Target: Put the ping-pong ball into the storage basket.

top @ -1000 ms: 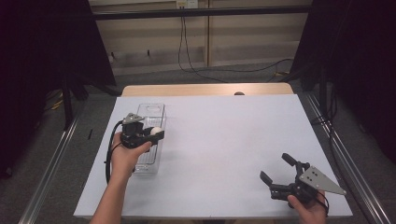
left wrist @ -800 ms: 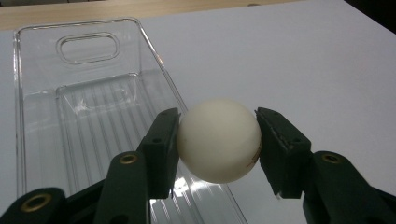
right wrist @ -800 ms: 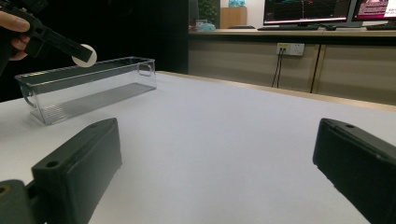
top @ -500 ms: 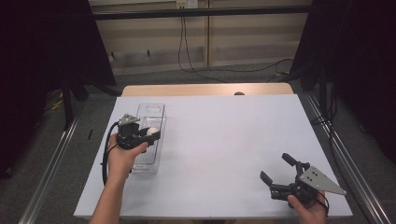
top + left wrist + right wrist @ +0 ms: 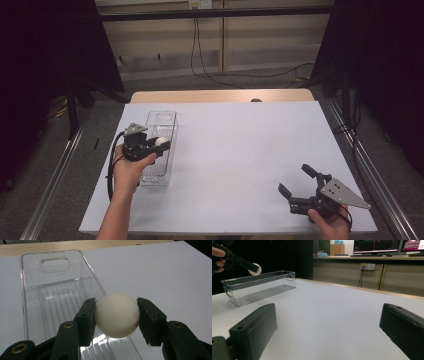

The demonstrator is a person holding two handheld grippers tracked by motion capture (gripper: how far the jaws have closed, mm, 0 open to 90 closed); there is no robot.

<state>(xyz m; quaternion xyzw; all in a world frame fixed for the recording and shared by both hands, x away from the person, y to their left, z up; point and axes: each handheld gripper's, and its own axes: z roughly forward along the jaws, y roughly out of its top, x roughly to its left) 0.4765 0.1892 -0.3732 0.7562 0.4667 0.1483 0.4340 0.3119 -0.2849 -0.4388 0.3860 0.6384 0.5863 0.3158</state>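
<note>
left gripper view: left tool clamps small white round ball over clear plastic ribbed bin.
since a second ago the hand drifted slightly nearer; ball likely ready to drop in. right tool gapes empty on white table.

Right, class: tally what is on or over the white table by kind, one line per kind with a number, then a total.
White ball, held over the tray: 1
Clear plastic tray: 1
Black hand-held claws, left and right: 2
Total: 4
</note>
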